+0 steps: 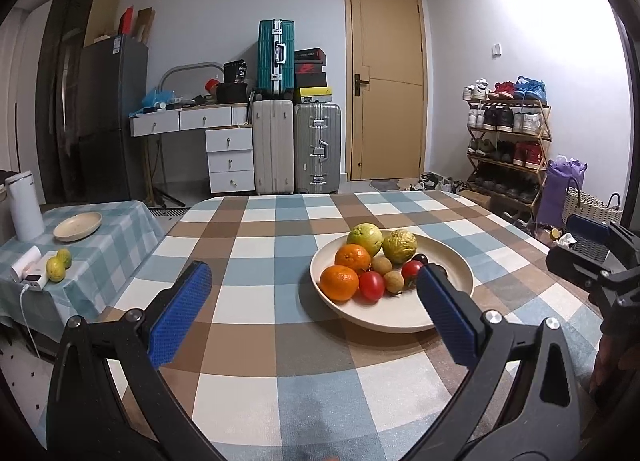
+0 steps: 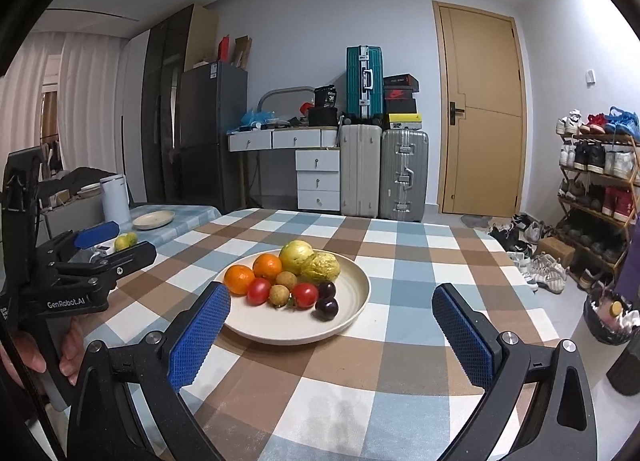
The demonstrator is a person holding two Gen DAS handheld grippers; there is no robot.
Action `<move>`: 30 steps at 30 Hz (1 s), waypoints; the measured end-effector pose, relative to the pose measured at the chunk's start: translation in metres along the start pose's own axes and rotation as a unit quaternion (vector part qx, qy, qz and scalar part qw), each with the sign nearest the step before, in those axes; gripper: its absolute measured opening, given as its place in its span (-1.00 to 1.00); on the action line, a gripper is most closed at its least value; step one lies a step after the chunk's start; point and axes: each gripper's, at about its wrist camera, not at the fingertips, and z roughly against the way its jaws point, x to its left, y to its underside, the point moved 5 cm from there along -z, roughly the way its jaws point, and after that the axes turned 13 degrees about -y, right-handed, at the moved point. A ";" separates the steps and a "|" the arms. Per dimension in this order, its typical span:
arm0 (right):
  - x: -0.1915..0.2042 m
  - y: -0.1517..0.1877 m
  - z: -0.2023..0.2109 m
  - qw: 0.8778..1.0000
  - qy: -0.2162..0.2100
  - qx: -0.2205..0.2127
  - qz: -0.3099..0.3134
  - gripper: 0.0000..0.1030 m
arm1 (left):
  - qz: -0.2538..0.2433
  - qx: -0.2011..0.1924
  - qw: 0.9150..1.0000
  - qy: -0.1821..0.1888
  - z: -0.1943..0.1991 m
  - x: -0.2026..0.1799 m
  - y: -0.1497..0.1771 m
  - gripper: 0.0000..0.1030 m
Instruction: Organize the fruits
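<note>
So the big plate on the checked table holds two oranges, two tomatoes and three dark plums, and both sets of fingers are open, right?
Nearly. The plate holds two dark plums, not three; the right wrist view shows both. The two oranges, two tomatoes and open fingers are correct.

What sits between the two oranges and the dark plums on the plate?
Two red tomatoes and two brown longans sit between the oranges and the plums on the plate; the right wrist view shows it best.
</note>
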 end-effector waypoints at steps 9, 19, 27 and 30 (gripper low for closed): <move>0.001 -0.001 0.000 1.000 -0.001 0.000 0.000 1.00 | 0.000 0.000 1.000 0.001 0.000 0.001 0.000 0.98; 0.000 0.000 0.000 1.000 -0.001 0.000 0.000 1.00 | 0.001 -0.001 1.000 -0.002 0.000 0.002 0.001 0.98; 0.000 0.000 0.000 1.000 -0.001 0.000 -0.001 1.00 | 0.002 0.000 1.000 -0.005 0.000 0.003 0.001 0.98; 0.000 -0.001 0.000 1.000 -0.001 0.000 0.000 1.00 | 0.001 0.000 1.000 -0.005 -0.001 0.003 0.001 0.98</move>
